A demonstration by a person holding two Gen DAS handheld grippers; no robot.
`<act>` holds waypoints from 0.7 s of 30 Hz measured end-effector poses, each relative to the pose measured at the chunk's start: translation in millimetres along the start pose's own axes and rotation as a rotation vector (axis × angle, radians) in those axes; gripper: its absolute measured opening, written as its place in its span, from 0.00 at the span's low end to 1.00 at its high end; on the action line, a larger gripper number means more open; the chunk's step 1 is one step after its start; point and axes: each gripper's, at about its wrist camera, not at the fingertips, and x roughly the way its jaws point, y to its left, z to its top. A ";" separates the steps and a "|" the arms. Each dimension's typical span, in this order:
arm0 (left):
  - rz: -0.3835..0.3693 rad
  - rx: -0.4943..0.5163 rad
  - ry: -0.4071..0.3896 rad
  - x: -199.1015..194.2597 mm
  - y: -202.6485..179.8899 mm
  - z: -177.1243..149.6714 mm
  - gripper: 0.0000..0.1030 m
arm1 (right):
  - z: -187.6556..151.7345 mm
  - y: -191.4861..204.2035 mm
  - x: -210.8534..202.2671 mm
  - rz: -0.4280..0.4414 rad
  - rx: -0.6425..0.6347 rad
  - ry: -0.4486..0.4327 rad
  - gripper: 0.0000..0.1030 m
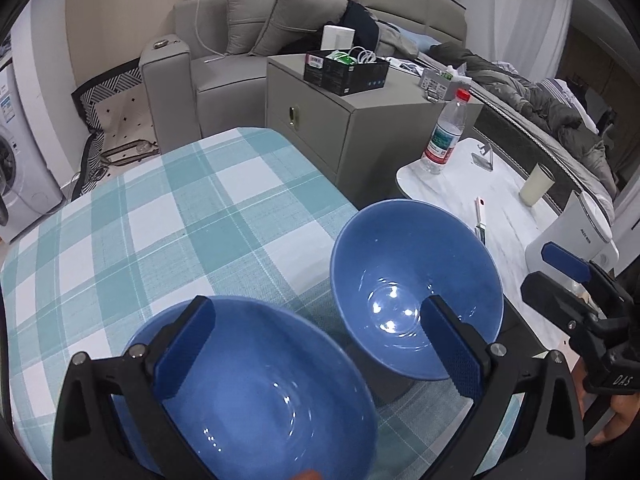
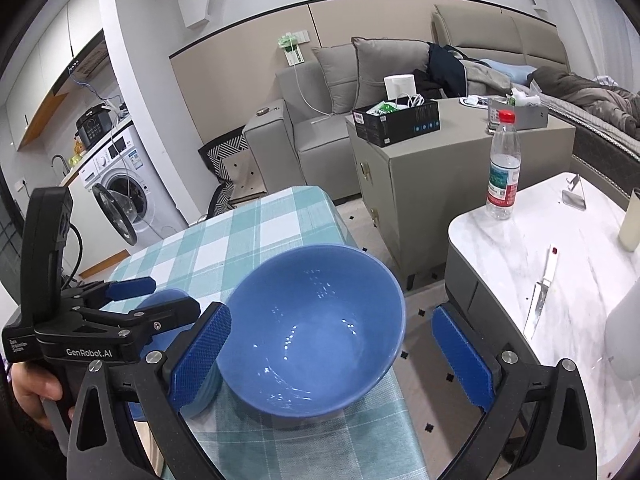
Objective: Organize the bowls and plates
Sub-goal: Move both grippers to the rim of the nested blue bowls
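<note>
Two blue bowls stand on the table with the teal checked cloth. The near bowl lies under my left gripper, which is open, its left pad over the bowl's left rim. The second bowl stands at the cloth's right edge. In the right wrist view this bowl sits between the fingers of my open right gripper; the right pad is clear of it. The left gripper shows at the left, hiding most of the other bowl.
To the right stands a white marble table with a water bottle, a knife, a cup and a white appliance. A grey cabinet with a black box stands behind, then a sofa. A washing machine is at the left.
</note>
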 end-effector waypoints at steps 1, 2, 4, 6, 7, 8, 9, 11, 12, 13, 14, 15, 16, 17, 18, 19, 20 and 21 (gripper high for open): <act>0.000 0.006 0.002 1.6 -1.4 1.2 0.99 | -0.3 -0.9 1.6 -0.004 0.001 0.004 0.99; -0.007 0.013 0.008 3.5 -3.1 2.2 0.98 | -0.6 -1.9 3.0 -0.006 0.003 0.007 0.99; -0.021 0.017 0.011 5.7 -4.9 4.4 0.97 | -1.3 -3.9 5.9 -0.011 0.006 0.016 0.99; -0.034 0.017 0.015 8.6 -5.7 6.8 0.90 | -1.7 -6.2 8.2 -0.015 0.011 0.022 0.99; -0.041 0.019 0.022 10.8 -6.6 8.0 0.89 | -2.1 -7.5 9.4 -0.016 0.013 0.026 0.99; -0.042 0.022 0.027 13.0 -7.4 8.8 0.87 | -2.6 -8.6 10.7 -0.018 0.015 0.031 0.99; -0.041 0.025 0.029 15.3 -8.3 9.8 0.82 | -2.7 -9.6 11.5 -0.018 0.015 0.033 0.99; -0.043 0.028 0.041 20.9 -10.1 11.6 0.75 | -3.5 -10.9 14.3 -0.014 0.018 0.042 0.99; -0.049 0.029 0.049 23.7 -11.0 12.2 0.69 | -4.0 -11.3 15.8 -0.007 0.020 0.047 0.99; -0.056 0.030 0.057 25.9 -12.1 12.6 0.67 | -4.0 -11.3 16.6 -0.005 0.020 0.049 0.99; -0.059 0.034 0.064 28.6 -13.7 13.1 0.64 | -4.5 -11.3 17.8 -0.003 0.018 0.053 0.99; -0.060 0.037 0.070 31.0 -15.6 13.4 0.62 | -5.1 -10.9 19.7 -0.003 0.013 0.059 0.99; -0.057 0.042 0.074 33.3 -17.3 13.7 0.62 | -5.7 -10.9 21.1 -0.002 0.011 0.063 0.99; -0.053 0.046 0.078 35.8 -18.9 14.0 0.62 | -6.1 -11.3 23.0 0.000 0.011 0.069 0.99; -0.050 0.048 0.081 38.1 -20.1 14.4 0.61 | -6.6 -12.0 24.2 0.002 0.012 0.073 0.99; -0.047 0.048 0.086 40.3 -20.9 14.7 0.61 | -7.3 -13.1 26.1 0.001 0.012 0.080 0.99; -0.046 0.048 0.093 42.4 -21.3 14.6 0.60 | -8.0 -14.1 27.7 -0.003 0.012 0.086 0.99; -0.046 0.047 0.098 44.2 -21.4 15.0 0.58 | -8.4 -15.5 29.6 -0.009 0.013 0.094 0.99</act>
